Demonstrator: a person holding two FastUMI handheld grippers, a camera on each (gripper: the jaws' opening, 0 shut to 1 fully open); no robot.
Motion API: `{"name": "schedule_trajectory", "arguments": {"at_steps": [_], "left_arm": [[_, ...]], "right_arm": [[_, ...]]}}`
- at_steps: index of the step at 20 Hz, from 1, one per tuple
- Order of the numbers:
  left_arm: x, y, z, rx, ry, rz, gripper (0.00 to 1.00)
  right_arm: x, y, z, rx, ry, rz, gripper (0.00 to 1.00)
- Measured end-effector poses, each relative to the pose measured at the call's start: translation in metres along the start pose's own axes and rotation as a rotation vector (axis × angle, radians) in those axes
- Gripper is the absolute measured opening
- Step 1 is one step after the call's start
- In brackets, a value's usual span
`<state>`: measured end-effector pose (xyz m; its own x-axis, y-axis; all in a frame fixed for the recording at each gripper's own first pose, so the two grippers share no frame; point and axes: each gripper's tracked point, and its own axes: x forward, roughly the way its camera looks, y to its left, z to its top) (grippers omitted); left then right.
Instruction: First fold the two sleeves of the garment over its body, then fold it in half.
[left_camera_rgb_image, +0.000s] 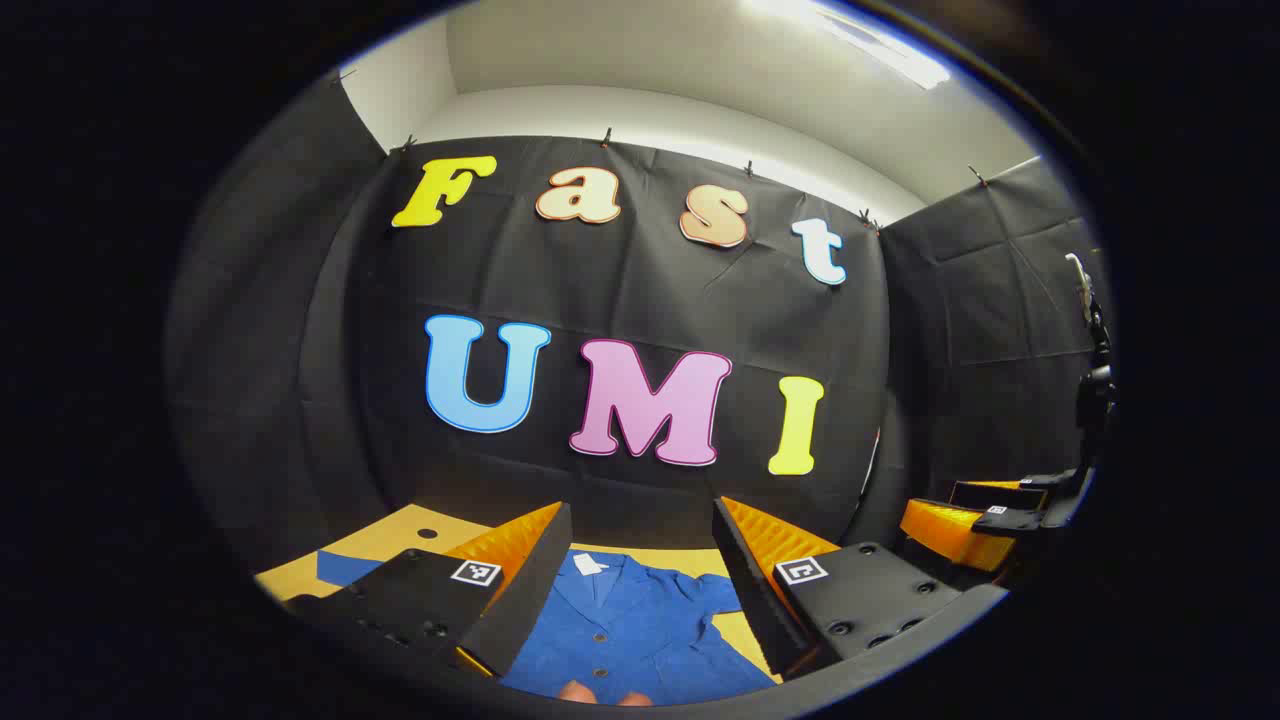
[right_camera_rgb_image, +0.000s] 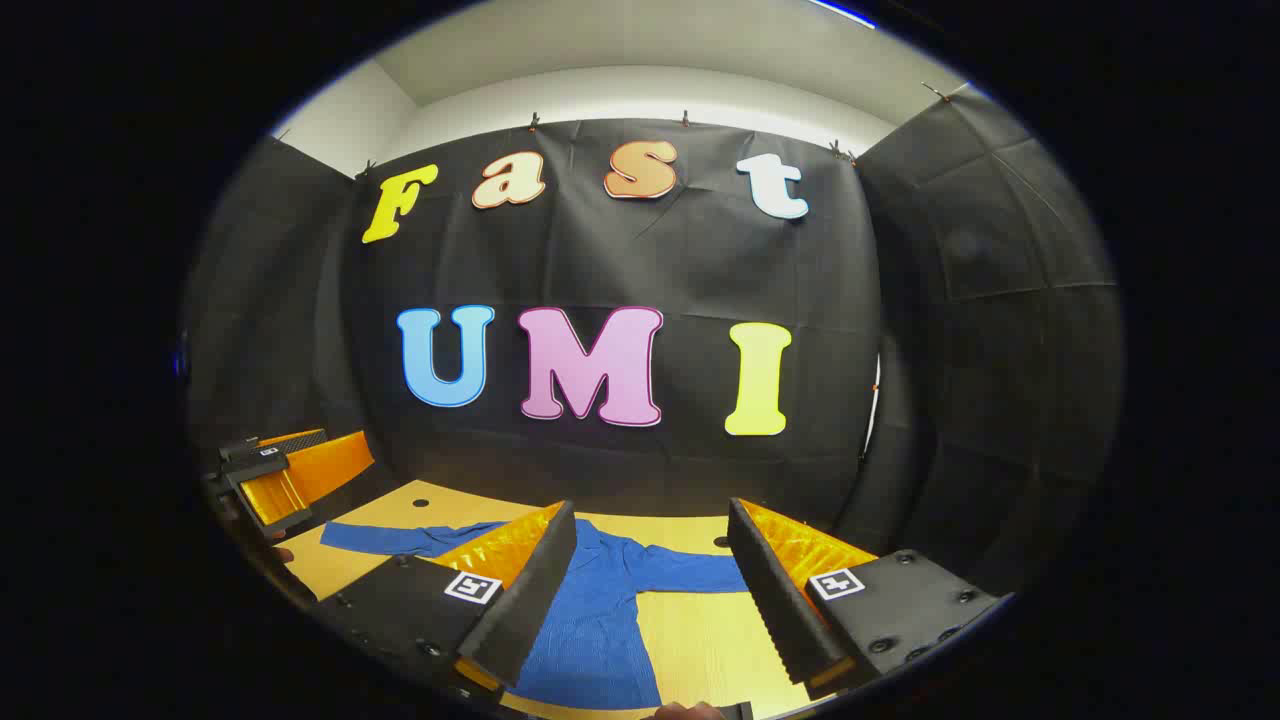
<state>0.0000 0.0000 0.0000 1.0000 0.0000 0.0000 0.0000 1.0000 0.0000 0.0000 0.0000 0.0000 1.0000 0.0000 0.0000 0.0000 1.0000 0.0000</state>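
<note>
The garment, a blue button-front shirt, lies flat and face up on the wooden worktop, collar toward the booth wall and both sleeves stretched straight out to the sides, so neither sleeve fold looks begun. Starting at the left, in the right gripper view the left sleeve runs out across the worktop toward the left gripper, which hangs above that end of the worktop, apart from the cloth. Its jaws stand spread and hold nothing, as the left gripper view confirms with the collar and button placket showing in the gap between its fingers. Moving right, the body of the shirt lies smooth with few creases. It looks like thin woven cloth: light, limp and with no stiffness of its own, so a lifted edge will probably sag and drag the rest unless the pinch is taken close to the worktop. The right sleeve shows in the gap of the right gripper, which is also wide open, empty and held above the cloth. The sensible hold for each sleeve is probably at or near the cuff, taking both layers in one pinch, then carrying it low over the chest. Fabric this light may slip from a shallow grip or bunch at the shoulder seam.
</note>
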Motion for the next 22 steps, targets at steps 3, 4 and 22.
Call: {"name": "schedule_trajectory", "arguments": {"at_steps": [3,4,22], "left_arm": [[-0.003,0.004,0.002,0.016,-0.01,-0.005,0.82],[-0.005,0.006,0.005,0.026,-0.016,-0.009,0.82],[-0.019,0.012,0.026,0.087,-0.087,-0.004,0.82]], "right_arm": [[-0.005,0.006,0.004,-0.01,-0.011,-0.002,0.86],[-0.007,0.009,0.004,-0.015,-0.014,0.001,0.86],[-0.007,0.045,0.013,-0.062,-0.035,0.06,0.96]]}}
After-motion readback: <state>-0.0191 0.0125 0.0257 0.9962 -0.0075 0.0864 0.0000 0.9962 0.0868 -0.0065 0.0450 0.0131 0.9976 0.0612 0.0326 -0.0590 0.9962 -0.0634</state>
